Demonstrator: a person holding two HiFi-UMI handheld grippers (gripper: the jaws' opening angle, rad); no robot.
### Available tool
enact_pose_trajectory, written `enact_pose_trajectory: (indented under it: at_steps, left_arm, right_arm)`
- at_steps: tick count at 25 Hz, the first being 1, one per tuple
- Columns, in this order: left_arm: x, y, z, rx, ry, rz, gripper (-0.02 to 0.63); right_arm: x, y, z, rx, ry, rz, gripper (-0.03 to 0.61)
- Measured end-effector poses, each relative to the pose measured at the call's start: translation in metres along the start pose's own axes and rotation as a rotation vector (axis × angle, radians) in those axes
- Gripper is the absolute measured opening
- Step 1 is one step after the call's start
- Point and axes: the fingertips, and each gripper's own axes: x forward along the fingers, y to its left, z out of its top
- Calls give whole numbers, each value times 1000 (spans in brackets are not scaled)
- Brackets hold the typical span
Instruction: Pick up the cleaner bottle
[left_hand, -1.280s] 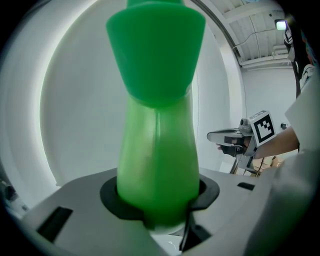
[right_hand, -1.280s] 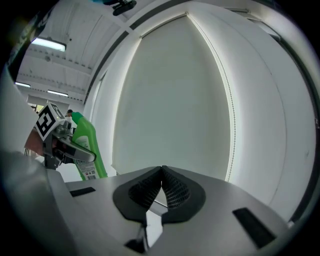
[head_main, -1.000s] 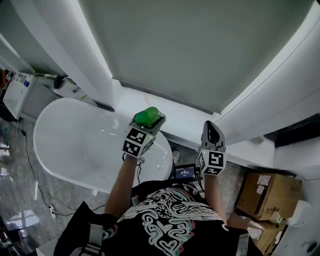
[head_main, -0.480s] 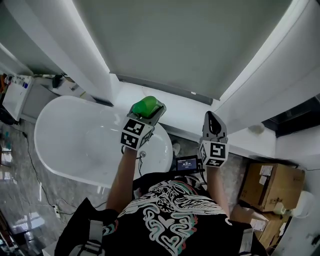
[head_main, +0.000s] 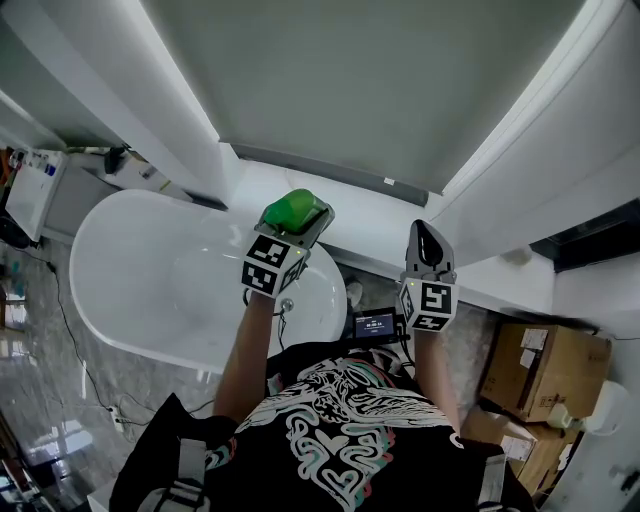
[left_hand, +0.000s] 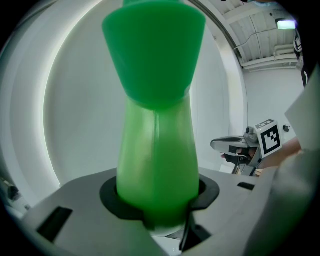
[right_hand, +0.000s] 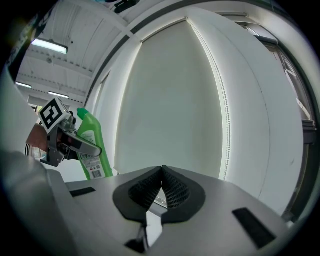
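Over the bathtub (head_main: 120, 280), only right gripper view shows cleaner bottle (right_hand: 93, 134) label (right_hand: 93, 164).

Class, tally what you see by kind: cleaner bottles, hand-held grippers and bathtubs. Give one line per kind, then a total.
1 green cleaner bottle
2 grippers: left gripper shut on the bottle, right gripper shut and empty
1 bathtub
Total: 4
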Motion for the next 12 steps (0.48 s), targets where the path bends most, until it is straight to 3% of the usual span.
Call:
enact_pose_trajectory:
  at_steps: [12]
  left_arm:
    - [7,9,5,-3,-2,16,195]
  right_arm:
    - [10,-3,-4,2,1,5,26]
